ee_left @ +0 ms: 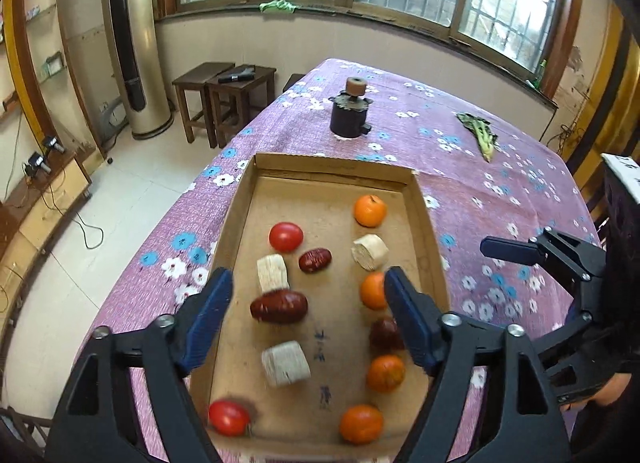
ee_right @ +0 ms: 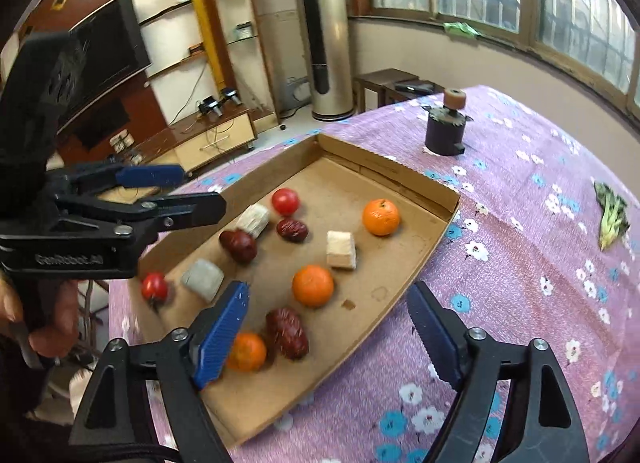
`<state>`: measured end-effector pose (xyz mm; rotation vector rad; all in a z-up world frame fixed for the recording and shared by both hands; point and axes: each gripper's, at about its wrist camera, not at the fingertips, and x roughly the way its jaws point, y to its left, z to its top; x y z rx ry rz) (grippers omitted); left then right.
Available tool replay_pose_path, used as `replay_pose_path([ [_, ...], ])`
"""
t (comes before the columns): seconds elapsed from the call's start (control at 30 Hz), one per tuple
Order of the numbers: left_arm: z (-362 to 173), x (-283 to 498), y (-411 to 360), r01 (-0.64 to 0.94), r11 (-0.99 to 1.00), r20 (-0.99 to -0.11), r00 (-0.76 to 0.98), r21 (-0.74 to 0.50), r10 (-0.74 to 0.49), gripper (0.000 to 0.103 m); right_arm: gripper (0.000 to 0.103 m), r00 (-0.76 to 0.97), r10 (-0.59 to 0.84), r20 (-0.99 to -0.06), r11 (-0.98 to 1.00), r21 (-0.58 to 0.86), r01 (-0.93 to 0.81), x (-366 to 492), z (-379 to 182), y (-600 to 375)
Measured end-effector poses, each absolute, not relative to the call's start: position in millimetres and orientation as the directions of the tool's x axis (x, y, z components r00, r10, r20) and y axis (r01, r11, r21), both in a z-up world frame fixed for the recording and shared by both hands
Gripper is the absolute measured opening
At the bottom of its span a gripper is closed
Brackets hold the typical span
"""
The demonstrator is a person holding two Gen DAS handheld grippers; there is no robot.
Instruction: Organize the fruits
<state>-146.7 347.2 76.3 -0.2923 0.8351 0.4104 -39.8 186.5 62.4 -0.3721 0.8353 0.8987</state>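
A shallow cardboard tray lies on the purple flowered table. It holds several oranges, two red tomatoes, dark red dates and pale sugarcane chunks. My left gripper hangs open and empty above the tray's near half, over a date. It shows at the left of the right wrist view. My right gripper is open and empty over the tray's right rim. It shows in the left wrist view.
A dark jar with a brown roll on top stands behind the tray. A green leafy vegetable lies at the far right of the table. Wooden stools and a tall air conditioner stand beyond the table's left edge.
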Motion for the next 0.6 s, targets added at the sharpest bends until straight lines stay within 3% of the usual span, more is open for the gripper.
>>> replay_pose_path([
  [0.6,75,-189,284,-0.401,0.916,-0.76,0.588,0.026,0.278,0.085,0.095,0.345,0.56,-0.753,0.526,0.002,-0.85,-80,62,139],
])
